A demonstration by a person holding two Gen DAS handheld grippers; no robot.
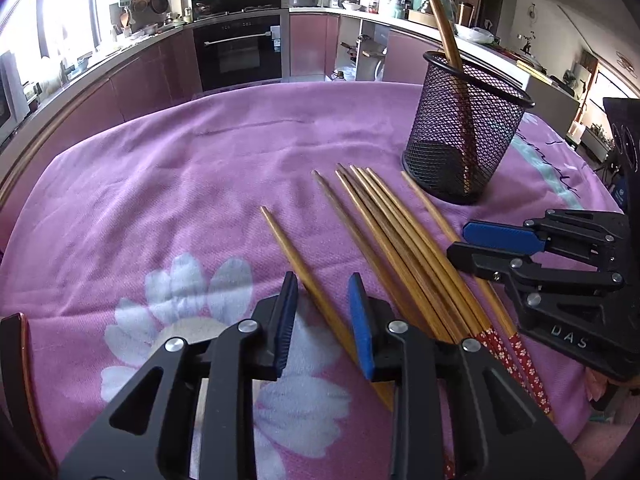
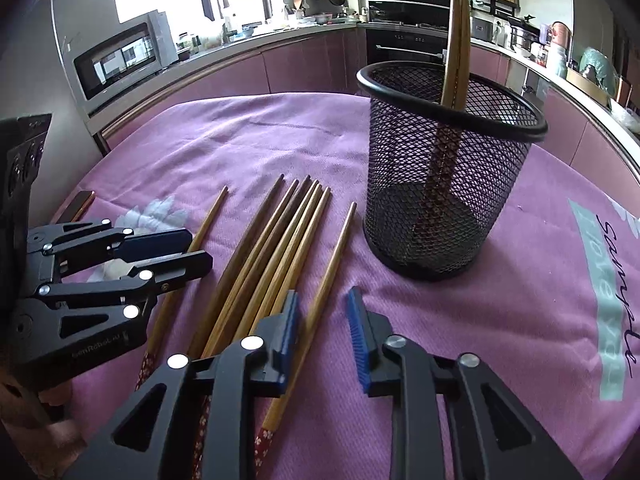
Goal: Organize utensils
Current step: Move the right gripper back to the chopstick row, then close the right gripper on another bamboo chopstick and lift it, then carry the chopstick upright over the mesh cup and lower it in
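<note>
Several wooden chopsticks (image 1: pixel 400 240) with red patterned ends lie side by side on the pink cloth. My left gripper (image 1: pixel 323 312) is open, its pads on either side of one chopstick (image 1: pixel 288 248) lying apart at the left, not pressing it. My right gripper (image 2: pixel 323 316) is open around the rightmost chopstick (image 2: pixel 338 248), which lies close to the left pad. A black mesh cup (image 2: pixel 492 184) stands upright behind it, with two chopsticks (image 2: pixel 458 32) leaning inside. Each gripper shows in the other's view: right gripper (image 1: pixel 460 242), left gripper (image 2: pixel 200 250).
The pink cloth (image 1: pixel 160 184) with a white flower print covers the table. A dark flat object (image 2: pixel 80 204) lies at the table's left edge. Kitchen counters, an oven (image 1: pixel 240 52) and a microwave (image 2: pixel 120 60) stand beyond the far edge.
</note>
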